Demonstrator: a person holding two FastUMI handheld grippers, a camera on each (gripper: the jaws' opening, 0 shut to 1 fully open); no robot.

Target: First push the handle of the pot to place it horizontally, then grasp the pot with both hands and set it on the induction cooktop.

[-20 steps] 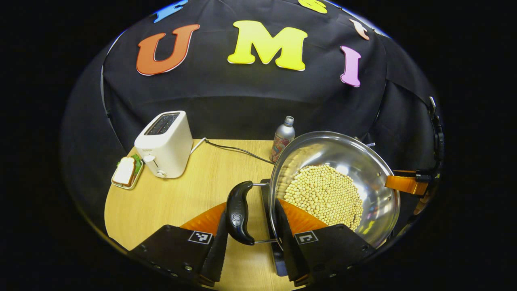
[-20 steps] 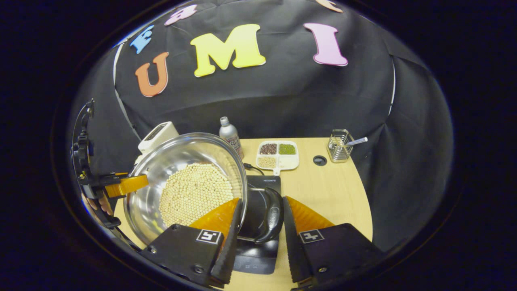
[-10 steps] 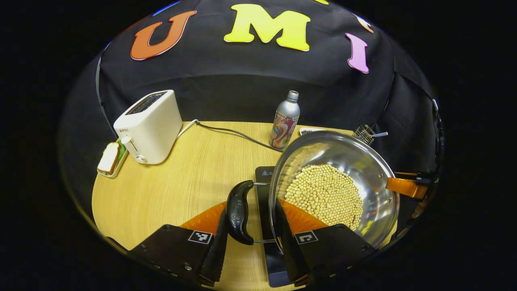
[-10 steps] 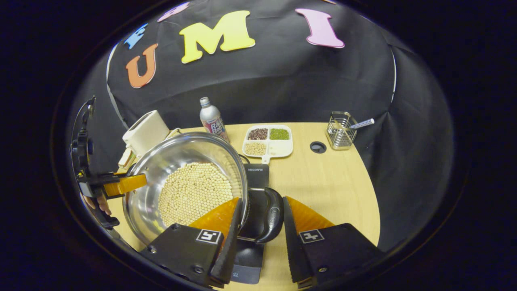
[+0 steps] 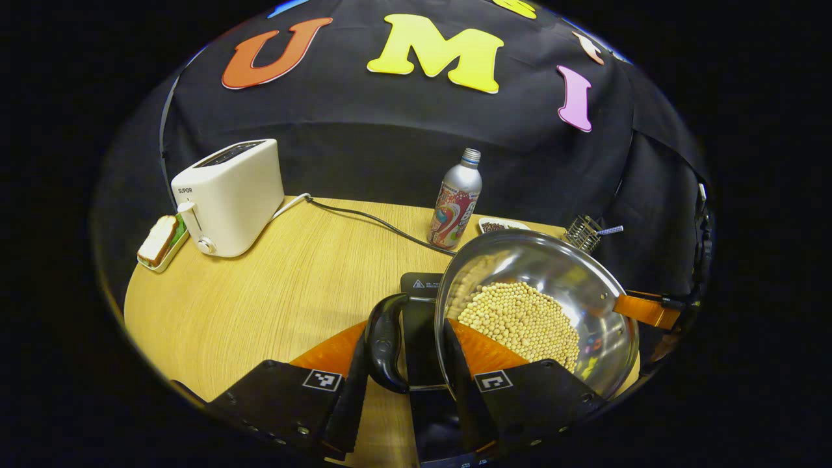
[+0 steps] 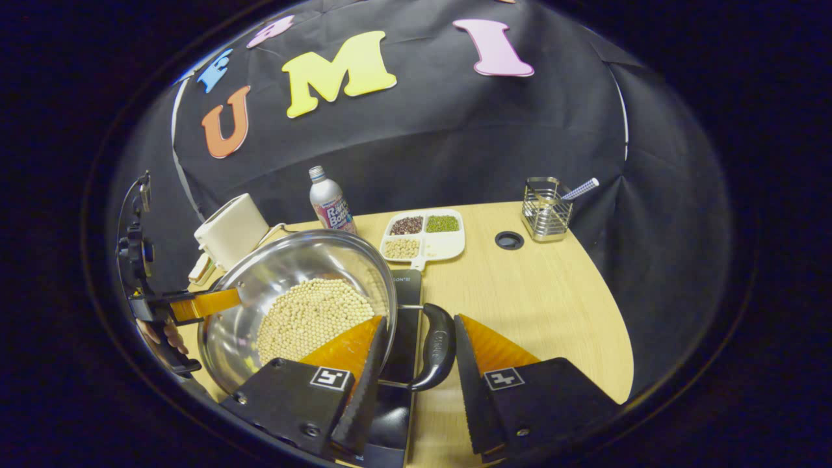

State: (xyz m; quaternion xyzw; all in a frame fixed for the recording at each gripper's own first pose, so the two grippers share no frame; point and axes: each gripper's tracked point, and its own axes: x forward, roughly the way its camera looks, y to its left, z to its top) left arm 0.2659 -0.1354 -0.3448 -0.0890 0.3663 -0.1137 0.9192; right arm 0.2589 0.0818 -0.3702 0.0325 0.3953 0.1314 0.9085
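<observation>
A steel pot (image 5: 539,260) holding pale beans (image 5: 520,318) hangs just above the black induction cooktop (image 5: 422,284); contact between them cannot be told. My left gripper (image 5: 404,335) is shut on the pot's black left handle (image 5: 385,341), one finger outside the grip and the other over the rim. Across the pot, the right gripper's finger (image 5: 640,309) meets the far rim. In the right gripper view, my right gripper (image 6: 421,322) is shut on the right handle (image 6: 439,348) of the pot (image 6: 292,266) in the same way, over the cooktop (image 6: 406,292).
A white toaster (image 5: 227,195) with its cable, a dish of bread (image 5: 159,240) and a metal bottle (image 5: 455,201) stand at the back left. A sectioned tray of grains (image 6: 422,235), a table grommet (image 6: 509,240) and a wire rack (image 6: 546,208) sit behind and to the right.
Both grippers have carried the pot lower and nearer the table, over the cooktop. Their hold on the handles is unchanged.
</observation>
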